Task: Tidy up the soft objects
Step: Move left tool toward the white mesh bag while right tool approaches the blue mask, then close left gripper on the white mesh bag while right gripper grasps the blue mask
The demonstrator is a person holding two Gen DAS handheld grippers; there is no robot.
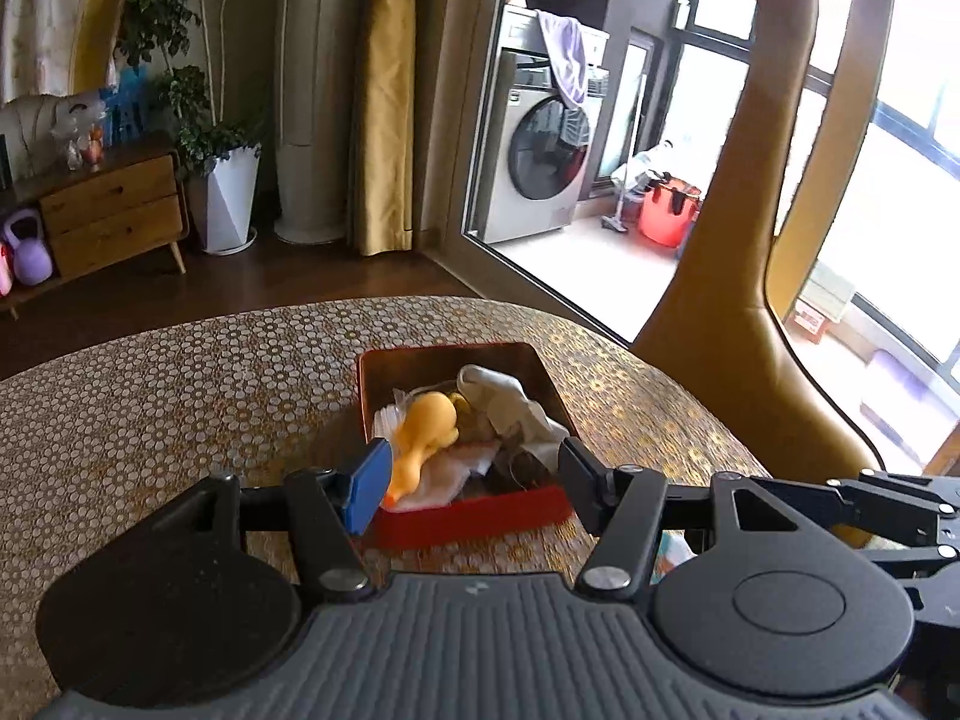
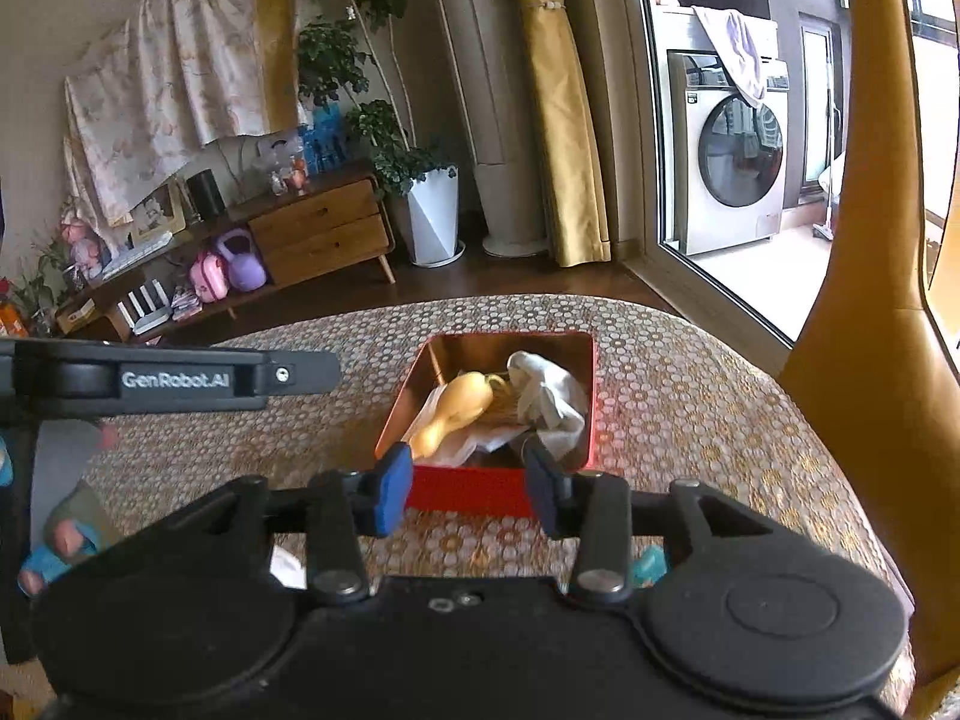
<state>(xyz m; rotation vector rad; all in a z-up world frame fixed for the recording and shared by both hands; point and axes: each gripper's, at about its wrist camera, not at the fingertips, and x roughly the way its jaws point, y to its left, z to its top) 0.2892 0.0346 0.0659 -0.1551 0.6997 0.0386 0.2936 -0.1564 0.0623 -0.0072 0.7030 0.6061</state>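
A red box (image 1: 474, 519) (image 2: 468, 489) sits on the patterned table. In it lie a yellow soft duck toy (image 1: 423, 429) (image 2: 456, 405), a grey-white cloth (image 1: 510, 405) (image 2: 549, 393) and white wrappers. My left gripper (image 1: 471, 483) is open and empty, its fingers just in front of the box's near wall. My right gripper (image 2: 471, 486) is open and empty, also at the box's near wall. The left gripper's body (image 2: 174, 381) shows at the left of the right wrist view.
The table (image 1: 180, 396) has a dotted gold cloth. A tan leather chair (image 1: 738, 300) (image 2: 864, 330) stands at the table's right side. Beyond are a wooden cabinet (image 2: 318, 234), a potted plant, gold curtains and a washing machine behind glass.
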